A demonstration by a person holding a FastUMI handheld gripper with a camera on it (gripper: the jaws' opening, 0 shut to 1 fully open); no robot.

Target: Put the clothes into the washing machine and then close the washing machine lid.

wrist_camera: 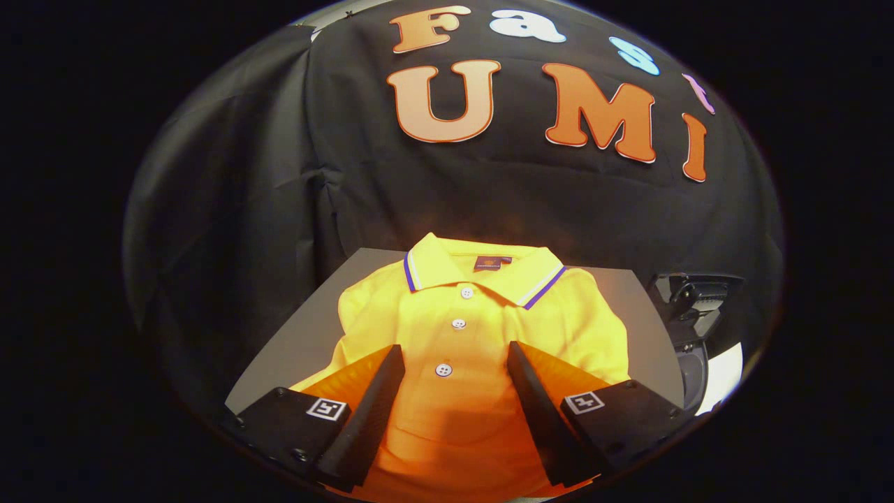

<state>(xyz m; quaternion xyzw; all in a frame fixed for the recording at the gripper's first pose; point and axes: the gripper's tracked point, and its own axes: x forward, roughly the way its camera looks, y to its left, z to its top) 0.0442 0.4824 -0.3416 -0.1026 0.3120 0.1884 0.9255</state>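
While spread flat on the grey tabletop, yellow polo shirt sits front side up, collar with blue-and-white trim pointing to 12 o'clock, three white buttons running down the placket. Covers most of the surface, hem end down at 6 o'clock under the gripper. Jaws wide apart, holding nothing, hovering just over the shirt with the lowest button right between the fingers. Off at 3 o'clock past the tabletop edge, a dark machine part with a white curved bit below it, can't tell exactly what.
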